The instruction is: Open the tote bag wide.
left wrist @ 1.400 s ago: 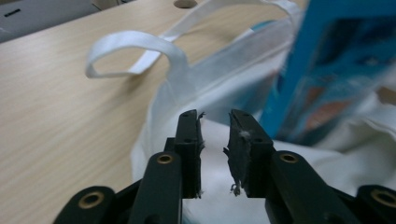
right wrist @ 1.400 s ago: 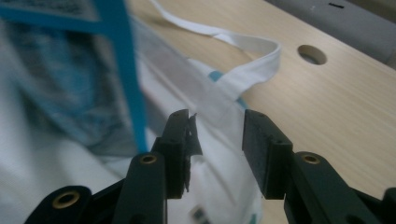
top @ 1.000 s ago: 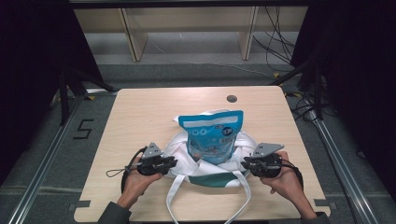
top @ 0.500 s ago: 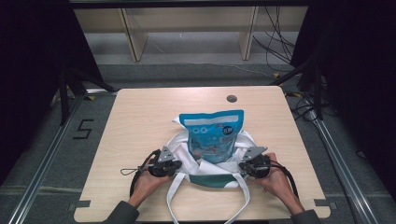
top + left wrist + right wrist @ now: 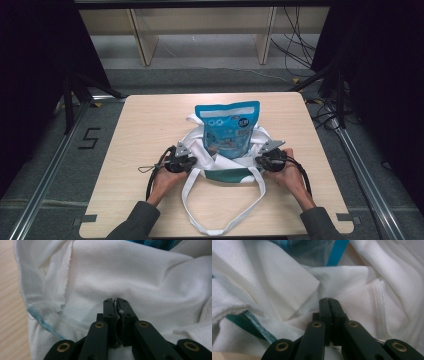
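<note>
I have the blue snack pouch (image 5: 228,131) standing half inside the white tote bag (image 5: 200,150), mid-table (image 5: 150,120). My left gripper (image 5: 186,161) is clamped on the bag's fabric; my right gripper (image 5: 261,160) is closed at the opposite side, its hold unclear. Remaining, I judge: raise the cloth around the pouch.

We see a tote bag (image 5: 200,150) of white woven cloth, its pique-like weave fine, matt and slightly rough, with stitched hems and a teal fabric trim. The blue snack pouch (image 5: 229,131) inside it looks like glossy plastic film. The table (image 5: 150,125) is pale wood-grain laminate, smooth and satin. The left gripper (image 5: 116,301) and the right gripper (image 5: 328,300) are matt black plastic with brass-coloured metal rivets.
</note>
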Motion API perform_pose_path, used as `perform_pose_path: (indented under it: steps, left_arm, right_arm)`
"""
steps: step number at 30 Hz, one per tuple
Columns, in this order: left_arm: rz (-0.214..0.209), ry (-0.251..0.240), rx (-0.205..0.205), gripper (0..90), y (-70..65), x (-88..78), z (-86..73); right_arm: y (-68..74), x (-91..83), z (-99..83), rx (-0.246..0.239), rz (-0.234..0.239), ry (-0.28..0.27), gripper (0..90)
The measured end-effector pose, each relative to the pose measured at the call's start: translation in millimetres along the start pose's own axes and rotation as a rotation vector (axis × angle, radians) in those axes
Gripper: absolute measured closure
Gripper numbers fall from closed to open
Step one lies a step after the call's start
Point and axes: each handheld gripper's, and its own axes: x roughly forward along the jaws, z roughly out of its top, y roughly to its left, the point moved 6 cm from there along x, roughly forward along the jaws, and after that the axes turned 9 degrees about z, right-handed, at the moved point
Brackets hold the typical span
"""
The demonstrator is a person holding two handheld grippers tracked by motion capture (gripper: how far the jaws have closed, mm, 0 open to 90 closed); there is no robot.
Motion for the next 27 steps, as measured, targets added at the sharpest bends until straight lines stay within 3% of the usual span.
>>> perform_pose_path:
  steps: [1, 3, 11, 14, 16, 18, 19, 21, 23, 24, 25, 26, 27]
  left_arm:
    - [0.002, -0.007, -0.002, 85.0, 4.1, 3.5, 2.4]
    - [0.004, -0.026, -0.049, 85.0, 5.3, 8.2, 4.5]
    - [0.012, -0.027, -0.059, 83.9, 9.7, 12.3, 7.7]
    - [0.013, -0.024, -0.061, 78.9, 9.4, 10.5, 8.2]
    - [-0.002, -0.041, -0.087, 74.6, 8.0, 7.0, 12.7]
    - [-0.008, -0.062, -0.104, 70.1, 7.3, 1.0, 18.0]
    - [-0.007, -0.087, -0.118, 68.6, 6.6, -2.6, 22.0]
    - [-0.003, -0.095, -0.109, 65.9, 8.0, -8.5, 25.1]
    - [0.011, -0.142, -0.129, 65.2, 8.3, -21.6, 32.3]
    - [0.008, -0.166, -0.142, 63.1, 7.6, -33.4, 35.5]
    - [0.008, -0.178, -0.141, 62.9, 7.9, -37.6, 36.5]
    - [0.001, -0.178, -0.132, 62.7, 8.0, -42.8, 37.1]
    - [-0.006, -0.180, -0.136, 62.0, 7.5, -46.3, 37.2]
  right_arm:
    - [-1.8, 0.1, 0.2, 0.009, 0.008, 0.012, 90.0]
    - [-14.7, 5.6, 4.3, 0.022, -0.006, -0.020, 90.0]
    - [-22.6, 8.5, 7.9, 0.047, -0.012, -0.026, 89.3]
    - [-24.1, 7.6, 8.4, 0.052, -0.025, -0.040, 84.5]
    - [-25.1, 4.4, 9.1, 0.071, -0.014, -0.047, 77.5]
    - [-26.0, -3.2, 12.7, 0.118, -0.026, -0.093, 71.7]
    - [-27.8, -8.1, 14.6, 0.111, -0.025, -0.104, 70.1]
    - [-30.8, -19.0, 21.3, 0.094, -0.041, -0.169, 67.7]
    - [-31.1, -27.6, 24.4, 0.095, -0.048, -0.193, 66.1]
    - [-27.3, -40.3, 28.3, 0.147, -0.029, -0.242, 63.3]
    - [-27.9, -46.1, 30.5, 0.136, -0.023, -0.268, 63.0]
    - [-23.0, -50.1, 30.7, 0.175, -0.002, -0.261, 62.1]
    - [-23.2, -54.0, 31.9, 0.159, -0.001, -0.267, 61.2]
